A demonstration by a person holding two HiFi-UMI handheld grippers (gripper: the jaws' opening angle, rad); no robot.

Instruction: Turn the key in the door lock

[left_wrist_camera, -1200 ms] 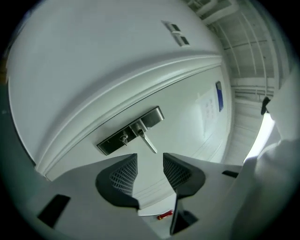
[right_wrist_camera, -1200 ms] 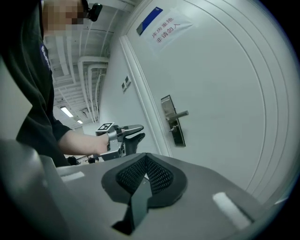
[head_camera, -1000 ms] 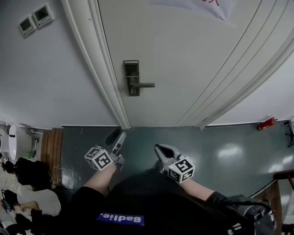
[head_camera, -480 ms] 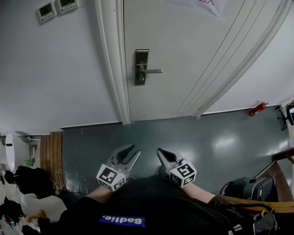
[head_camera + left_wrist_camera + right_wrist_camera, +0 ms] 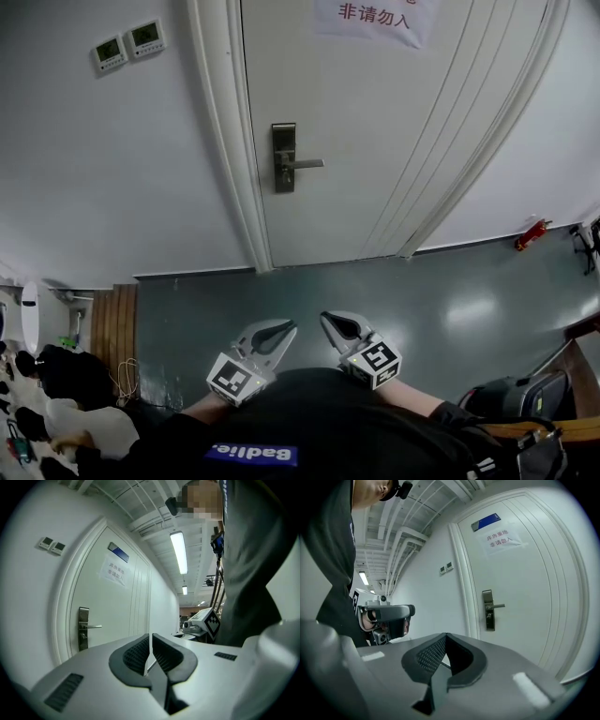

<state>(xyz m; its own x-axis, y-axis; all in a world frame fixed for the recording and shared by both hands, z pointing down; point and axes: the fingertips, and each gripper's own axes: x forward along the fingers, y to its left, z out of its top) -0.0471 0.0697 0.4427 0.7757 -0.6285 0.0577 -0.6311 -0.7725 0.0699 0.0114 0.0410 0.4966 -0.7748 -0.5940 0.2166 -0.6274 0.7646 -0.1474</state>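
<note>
The white door carries a metal lock plate (image 5: 283,157) with a lever handle (image 5: 307,164); the plate also shows in the left gripper view (image 5: 83,629) and in the right gripper view (image 5: 488,610). A small part sits below the lever, too small to tell as a key. Both grippers hang low near my body, far from the door. My left gripper (image 5: 281,328) (image 5: 150,637) is closing, with a thin slit left between its pads and nothing in it. The right gripper (image 5: 330,321) (image 5: 446,637) is shut and empty.
A paper notice (image 5: 373,17) hangs high on the door and two wall controllers (image 5: 127,45) sit left of the frame. Grey floor (image 5: 375,291) lies between me and the door. A red object (image 5: 532,234) lies at the right wall; wooden slats (image 5: 111,328) and bags are at the left.
The left gripper rolled, swung in beside the right one and its jaws narrowed from wide open to a slit. The right gripper shifted slightly. The door lock moved right in view.
</note>
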